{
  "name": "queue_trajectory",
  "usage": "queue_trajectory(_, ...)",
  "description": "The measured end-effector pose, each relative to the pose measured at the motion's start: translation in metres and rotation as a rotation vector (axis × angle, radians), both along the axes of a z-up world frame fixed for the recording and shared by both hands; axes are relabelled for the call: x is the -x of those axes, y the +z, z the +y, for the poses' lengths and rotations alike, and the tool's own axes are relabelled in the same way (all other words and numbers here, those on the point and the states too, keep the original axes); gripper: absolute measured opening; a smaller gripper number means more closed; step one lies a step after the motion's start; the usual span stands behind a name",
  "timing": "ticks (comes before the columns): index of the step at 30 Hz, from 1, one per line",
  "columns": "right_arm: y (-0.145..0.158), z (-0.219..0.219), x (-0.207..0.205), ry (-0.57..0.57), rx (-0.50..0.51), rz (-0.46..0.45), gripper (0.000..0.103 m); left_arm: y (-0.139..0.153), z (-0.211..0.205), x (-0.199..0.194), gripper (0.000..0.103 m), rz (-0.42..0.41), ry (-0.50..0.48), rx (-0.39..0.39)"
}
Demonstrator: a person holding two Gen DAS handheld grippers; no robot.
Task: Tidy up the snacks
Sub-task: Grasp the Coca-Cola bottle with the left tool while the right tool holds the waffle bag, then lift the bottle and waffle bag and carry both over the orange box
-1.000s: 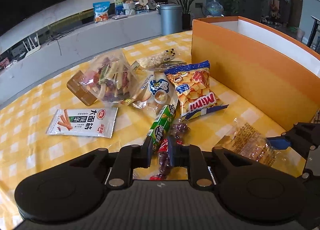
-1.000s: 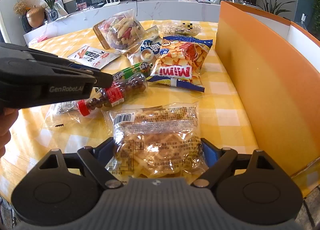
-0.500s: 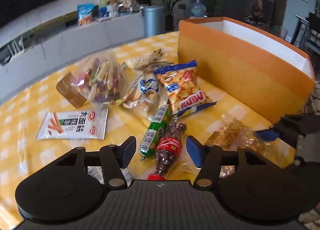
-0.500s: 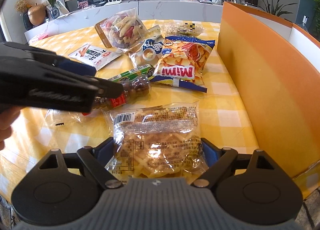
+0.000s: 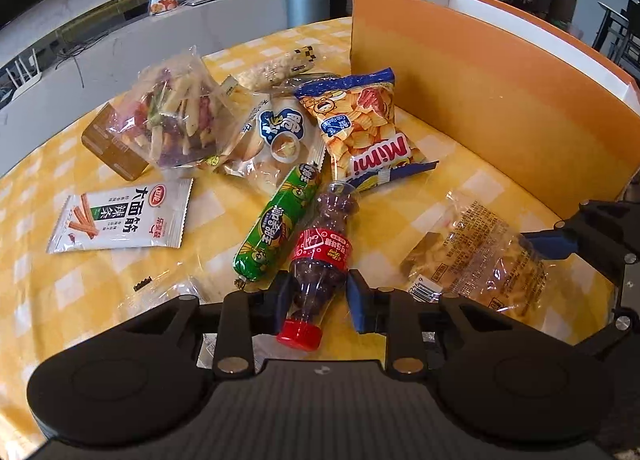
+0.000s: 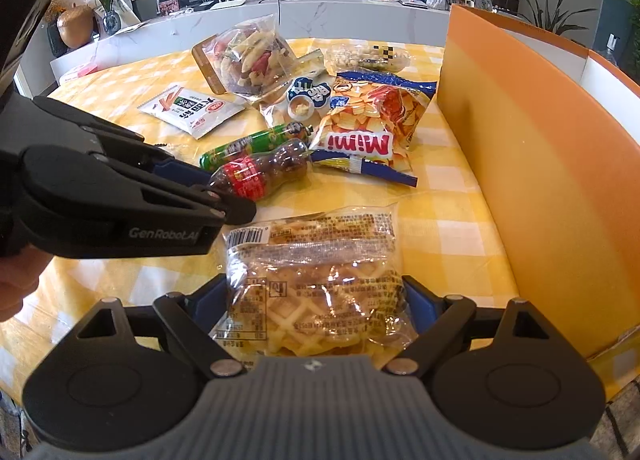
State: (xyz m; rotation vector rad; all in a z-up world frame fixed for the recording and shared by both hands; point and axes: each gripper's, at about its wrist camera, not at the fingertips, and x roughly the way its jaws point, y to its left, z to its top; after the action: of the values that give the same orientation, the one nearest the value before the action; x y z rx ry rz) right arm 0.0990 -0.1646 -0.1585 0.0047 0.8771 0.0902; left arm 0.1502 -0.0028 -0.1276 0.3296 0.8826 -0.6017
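The left gripper [image 5: 316,296] is seen partly open, its blue-padded fingers bracketing the lower body of the cola-bottle candy [image 5: 318,260], which lies on the tablecloth [image 5: 120,280] with its red cap toward the camera; the left pad appears to touch it, and a small gap is seen at the right pad. The right gripper [image 6: 316,302] is set wide, one finger at each side of the clear waffle packet [image 6: 316,280]; firm contact cannot be confirmed.

Compared with half a second ago, the left fingers have narrowed around the bottle. The right gripper is unchanged.

The bottle is transparent plastic with a red label and dark contents. A glossy green tube snack [image 5: 276,224] lies just beside it. An orange cardboard box [image 5: 500,100] stands at the right.
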Motion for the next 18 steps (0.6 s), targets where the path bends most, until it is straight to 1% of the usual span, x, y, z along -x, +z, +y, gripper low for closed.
queue_trajectory(2, 0.000, 0.000, 0.001, 0.000, -0.003, 0.000, 0.085, 0.002, -0.003, 0.003, 0.033, -0.007, 0.021, -0.020)
queue_trajectory(4, 0.002, -0.002, 0.002, -0.003, -0.015, 0.004, 0.083, 0.007, -0.002, 0.008, 0.033, -0.024, 0.042, -0.020)
queue_trajectory(7, 0.005, -0.007, 0.007, -0.002, -0.058, 0.020, 0.081, 0.018, 0.004, 0.020, 0.033, -0.051, 0.062, 0.024)
queue_trajectory(10, 0.008, -0.011, 0.010, 0.002, -0.101, 0.027, 0.080, 0.029, 0.010, 0.033, 0.033, -0.069, 0.091, 0.052)
queue_trajectory(18, 0.025, -0.017, 0.018, 0.000, -0.136, -0.050, 0.080, 0.060, 0.033, 0.066, 0.033, -0.111, 0.235, 0.185)
